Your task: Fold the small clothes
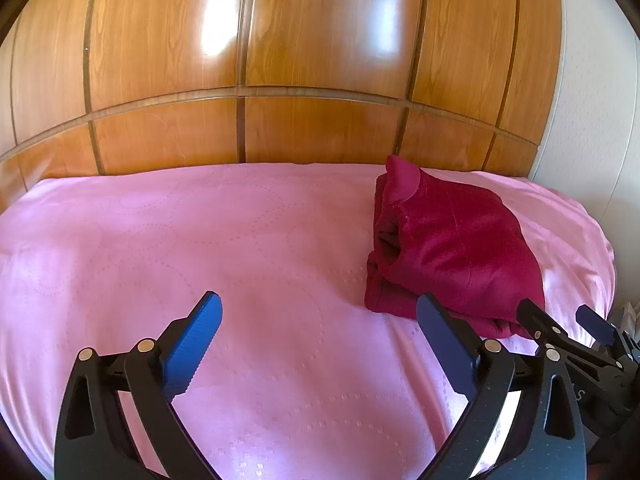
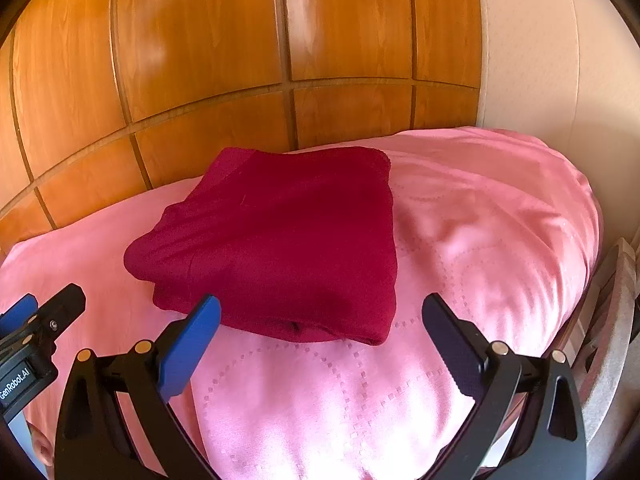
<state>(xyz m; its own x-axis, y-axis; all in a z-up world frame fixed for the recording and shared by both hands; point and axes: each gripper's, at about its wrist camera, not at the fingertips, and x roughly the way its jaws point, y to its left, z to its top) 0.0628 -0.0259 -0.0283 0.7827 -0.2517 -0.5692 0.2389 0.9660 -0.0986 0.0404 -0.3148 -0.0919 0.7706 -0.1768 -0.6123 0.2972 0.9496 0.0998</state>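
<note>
Wooden panelled wardrobe [image 1: 280,60] fills background behind bed. Bed [image 1: 200,240] under pink patterned cover, spanning both views. Dark red garment [image 2: 288,240], folded into compact bundle, lies on cover toward bed's right side, near wardrobe. Left tool [image 1: 318,322] spread wide over bare cover, nothing between fingers. Right tool [image 2: 320,320] spread wide, just short of garment's near edge, gripping nothing.
</note>
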